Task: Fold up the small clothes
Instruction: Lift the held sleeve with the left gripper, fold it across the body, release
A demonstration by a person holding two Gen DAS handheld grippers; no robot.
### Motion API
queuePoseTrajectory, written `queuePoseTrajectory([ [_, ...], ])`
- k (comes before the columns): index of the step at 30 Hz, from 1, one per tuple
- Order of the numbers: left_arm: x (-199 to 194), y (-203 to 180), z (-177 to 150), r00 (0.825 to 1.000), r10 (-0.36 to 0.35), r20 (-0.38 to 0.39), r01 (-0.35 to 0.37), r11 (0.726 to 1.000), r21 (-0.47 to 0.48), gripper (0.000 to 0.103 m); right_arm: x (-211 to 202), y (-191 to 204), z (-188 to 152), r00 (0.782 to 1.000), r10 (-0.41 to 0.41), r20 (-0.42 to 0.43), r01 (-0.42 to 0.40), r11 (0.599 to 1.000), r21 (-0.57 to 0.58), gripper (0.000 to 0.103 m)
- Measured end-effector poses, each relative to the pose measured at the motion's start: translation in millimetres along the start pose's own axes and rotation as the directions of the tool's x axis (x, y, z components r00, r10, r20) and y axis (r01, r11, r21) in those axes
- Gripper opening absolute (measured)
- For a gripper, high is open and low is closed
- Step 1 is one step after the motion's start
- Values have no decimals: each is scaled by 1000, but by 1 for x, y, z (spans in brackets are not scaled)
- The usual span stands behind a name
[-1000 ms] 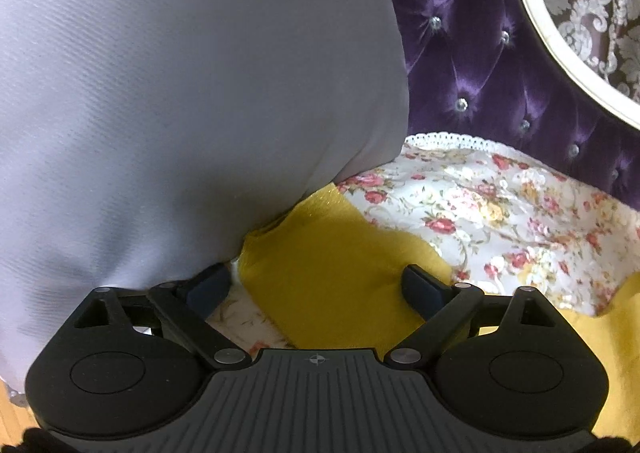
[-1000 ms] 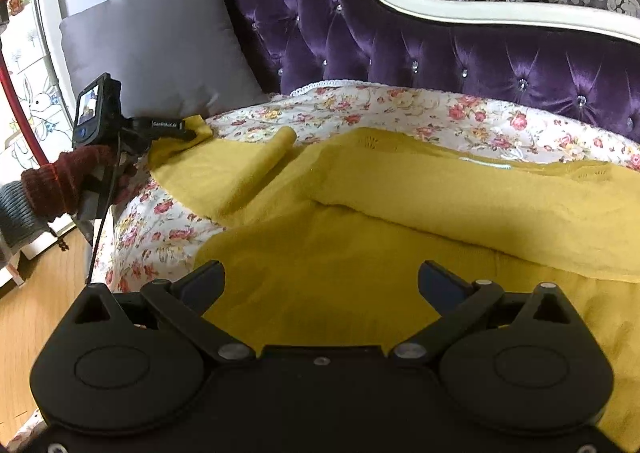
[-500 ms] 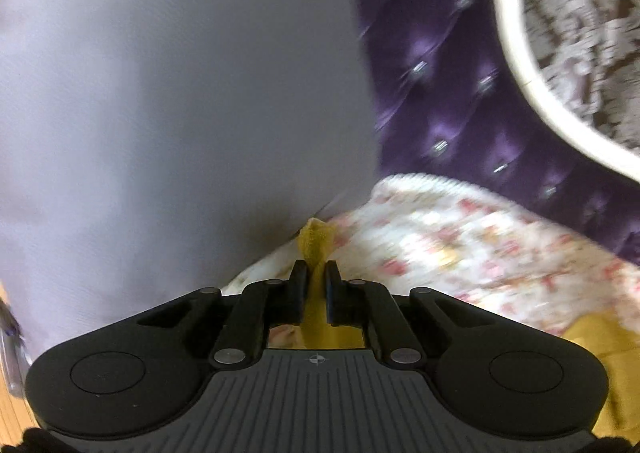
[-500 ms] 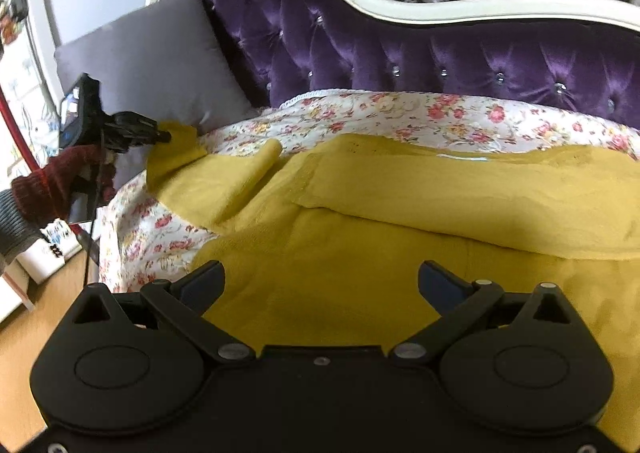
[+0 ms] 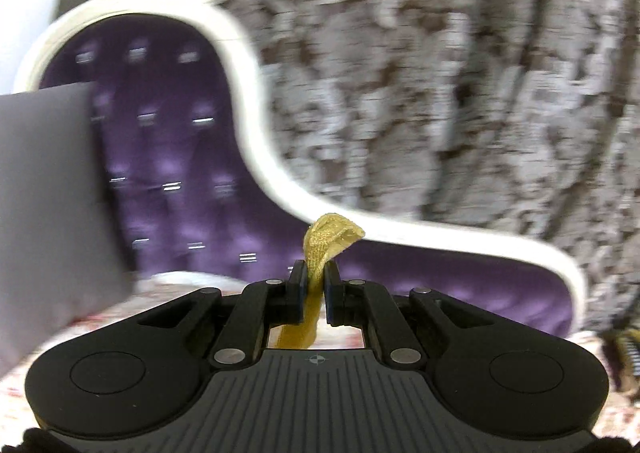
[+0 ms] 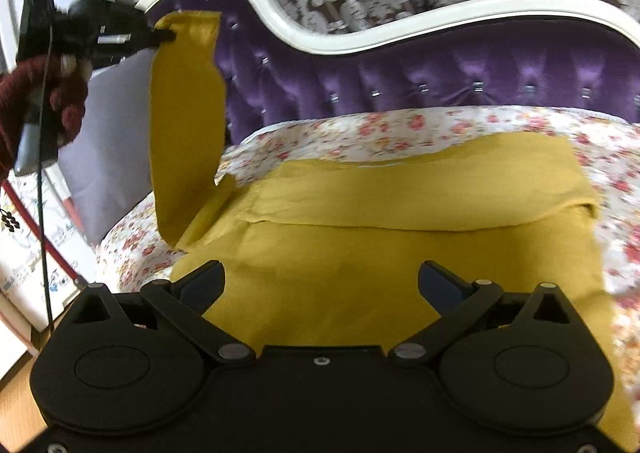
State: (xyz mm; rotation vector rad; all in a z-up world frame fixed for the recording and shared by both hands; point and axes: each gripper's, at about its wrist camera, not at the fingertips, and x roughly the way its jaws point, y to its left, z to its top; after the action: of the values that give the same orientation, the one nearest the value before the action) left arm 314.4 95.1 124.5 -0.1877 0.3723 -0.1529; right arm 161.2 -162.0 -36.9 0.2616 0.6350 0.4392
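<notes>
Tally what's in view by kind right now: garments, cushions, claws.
Yellow garment: 1
Grey cushion: 1
Claws: 2, the left claw clamped on the garment's sleeve end, the right claw open above it
Total: 4

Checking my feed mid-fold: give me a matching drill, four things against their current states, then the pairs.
Things:
1. left tool
2. right tool
3. sleeve
4. pillow

States:
A. open, over the garment's body
B. grey, leaning on the purple backrest
C. lifted, hanging
D. shut on yellow fabric

Pairs: 1-D, 2-A, 3-C, 4-B
</notes>
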Motion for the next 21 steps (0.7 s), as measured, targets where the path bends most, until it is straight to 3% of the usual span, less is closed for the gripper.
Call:
queuePoseTrajectory([
  [7, 23, -101, -28, 988, -146, -49, 148, 989, 25, 11, -23, -31, -8, 998, -54, 11, 53, 997, 61, 102],
  [8, 30, -114, -38, 980, -184, -79, 187, 982, 34, 15, -24, -35, -9, 998, -64, 8, 64, 996, 69, 102],
  [10, 40, -133, -55, 955, -252, -158, 260, 965, 32, 46, -26, -41, -12, 997, -77, -1, 77, 993, 85, 102],
  [12, 50, -145, -73, 925, -301, -233, 312, 950, 10, 53, -29, -48, -16, 996, -86, -9, 87, 991, 104, 102],
  [14, 51, -151, -88, 912, -303, -277, 321, 947, 22, 58, -30, -51, -19, 996, -91, -15, 92, 989, 116, 102],
  [16, 41, -149, -99, 910, -289, -297, 317, 947, 53, 75, -31, -54, -20, 995, -94, -16, 95, 988, 121, 102],
  [21, 12, -121, -134, 933, -183, -309, 232, 964, 128, 78, -32, -61, -22, 996, -91, -22, 93, 986, 135, 102],
])
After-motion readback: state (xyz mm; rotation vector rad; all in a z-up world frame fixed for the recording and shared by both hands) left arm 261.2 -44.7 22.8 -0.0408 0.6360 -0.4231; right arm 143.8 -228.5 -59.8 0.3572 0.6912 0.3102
